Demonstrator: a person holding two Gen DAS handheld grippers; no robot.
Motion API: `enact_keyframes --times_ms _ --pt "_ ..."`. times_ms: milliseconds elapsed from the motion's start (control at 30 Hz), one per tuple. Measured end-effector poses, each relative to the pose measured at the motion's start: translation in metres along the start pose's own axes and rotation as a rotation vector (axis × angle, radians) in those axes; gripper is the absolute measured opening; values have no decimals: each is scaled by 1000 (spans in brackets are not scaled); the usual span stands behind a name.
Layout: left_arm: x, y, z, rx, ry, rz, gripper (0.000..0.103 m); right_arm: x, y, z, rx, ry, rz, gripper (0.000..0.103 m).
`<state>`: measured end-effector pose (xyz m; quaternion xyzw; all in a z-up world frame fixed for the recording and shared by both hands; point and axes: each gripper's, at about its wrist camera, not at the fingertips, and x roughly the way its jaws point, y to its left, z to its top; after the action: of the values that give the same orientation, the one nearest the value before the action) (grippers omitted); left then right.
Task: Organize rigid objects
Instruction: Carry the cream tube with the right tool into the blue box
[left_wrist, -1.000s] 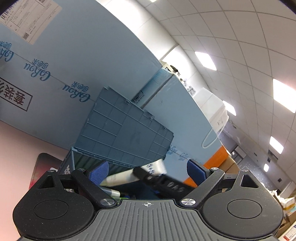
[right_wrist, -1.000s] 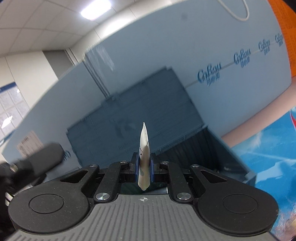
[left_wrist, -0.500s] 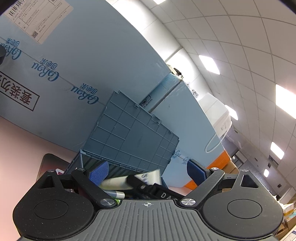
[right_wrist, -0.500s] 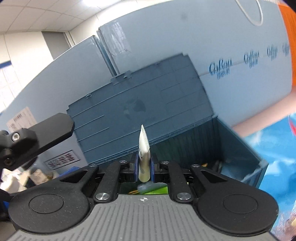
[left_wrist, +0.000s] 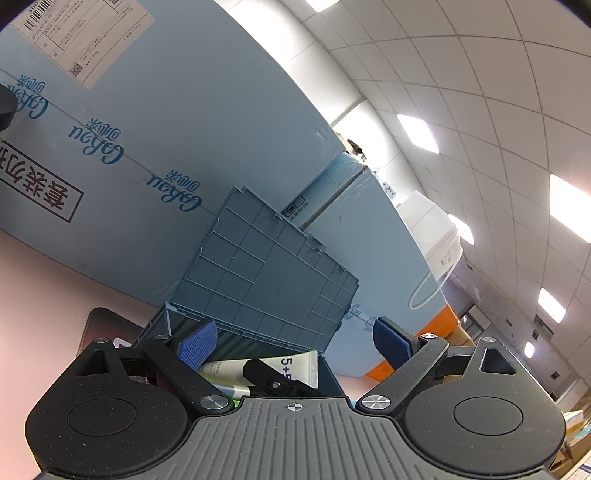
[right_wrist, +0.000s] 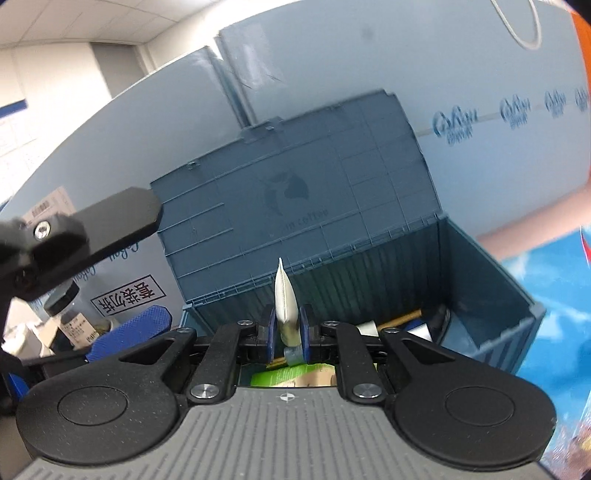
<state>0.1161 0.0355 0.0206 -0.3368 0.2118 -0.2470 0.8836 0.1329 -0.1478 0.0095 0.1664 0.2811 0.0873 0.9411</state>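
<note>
My right gripper (right_wrist: 286, 326) is shut on a flat white tube (right_wrist: 284, 295), crimped end up, just over the near side of an open blue-grey storage box (right_wrist: 491, 266). The box lid (right_wrist: 295, 184) stands upright behind it. Inside lie several items, among them a wooden stick (right_wrist: 400, 317) and a green packet (right_wrist: 280, 374). My left gripper (left_wrist: 295, 345) is open with nothing between its blue pads (left_wrist: 197, 343). Beyond those pads, the left wrist view shows the same tube (left_wrist: 295, 363) and the lid (left_wrist: 266, 280). The left gripper's pad (right_wrist: 129, 325) shows beside the box.
Large light-blue cartons (left_wrist: 166, 129) form a wall right behind the box. A black-lidded jar (right_wrist: 68, 310) stands left of the box. A blue patterned mat (right_wrist: 554, 302) lies to its right, and a dark pad (left_wrist: 107, 328) lies on the pink table.
My right gripper has carried the tube in over the box, whose inside has come into view. In the left wrist view the tube has sunk lower. The left gripper barely moved.
</note>
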Motion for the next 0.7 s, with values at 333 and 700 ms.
enact_keyframes --times_ms 333,700 --pt "1 0 0 1 3 1 93 -4 -7 4 76 35 99 12" --pt "5 -1 -1 13 18 5 94 10 -10 17 69 184 159 11"
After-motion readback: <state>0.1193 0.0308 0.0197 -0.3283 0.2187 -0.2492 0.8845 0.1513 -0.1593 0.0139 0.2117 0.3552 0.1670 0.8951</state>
